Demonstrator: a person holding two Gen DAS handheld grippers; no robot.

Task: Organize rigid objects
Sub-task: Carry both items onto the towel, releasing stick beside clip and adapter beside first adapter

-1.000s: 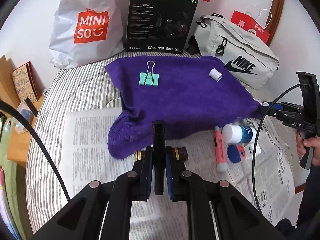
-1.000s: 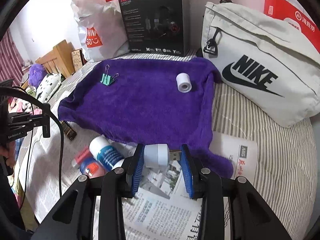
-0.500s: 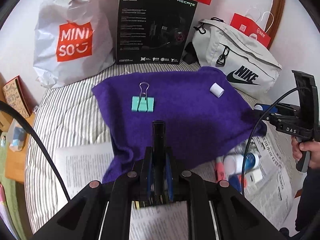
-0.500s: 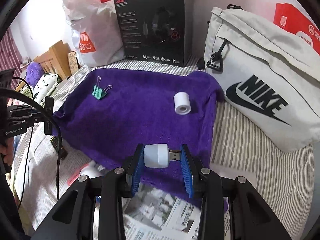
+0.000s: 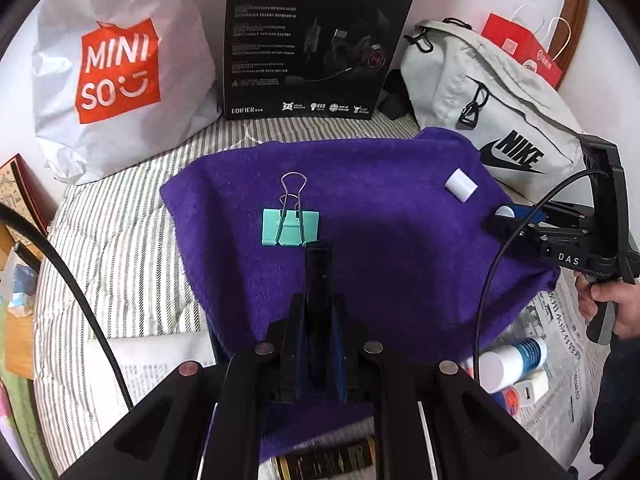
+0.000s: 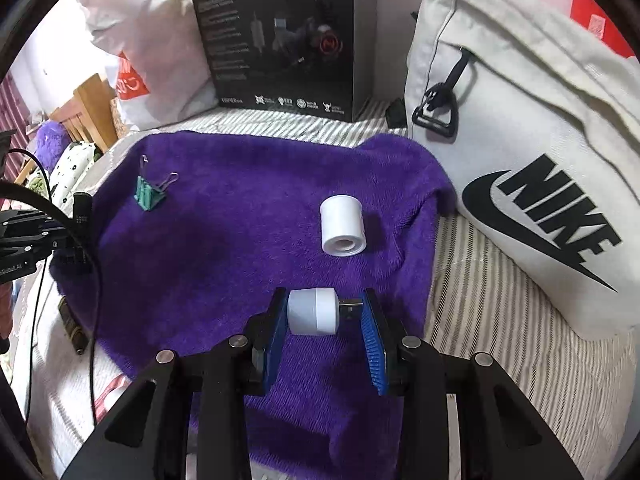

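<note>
My left gripper (image 5: 318,308) is shut on a thin flat black bar (image 5: 318,272) that sticks out over the purple towel (image 5: 400,260), its tip just short of a green binder clip (image 5: 291,226). My right gripper (image 6: 324,312) is shut on a white USB plug (image 6: 312,312), held sideways with its metal connector against the right pad, low over the towel (image 6: 224,260). A white roll (image 6: 343,231) lies on the towel just beyond it. The left wrist view shows the roll (image 5: 461,185) and the right gripper (image 5: 516,216) at the right; the right wrist view shows the clip (image 6: 147,196) at far left.
Behind the towel stand a Miniso bag (image 5: 116,80), a black headset box (image 5: 312,40) and a grey Nike bag (image 6: 520,160). Newspaper (image 5: 560,360) carries a white and blue bottle (image 5: 512,360) and small items. A brown lighter-like piece (image 5: 324,460) lies near the towel's front edge.
Both grippers have moved forward from above the newspaper to above the purple towel, each keeping its object. The clip and roll now appear closer.
</note>
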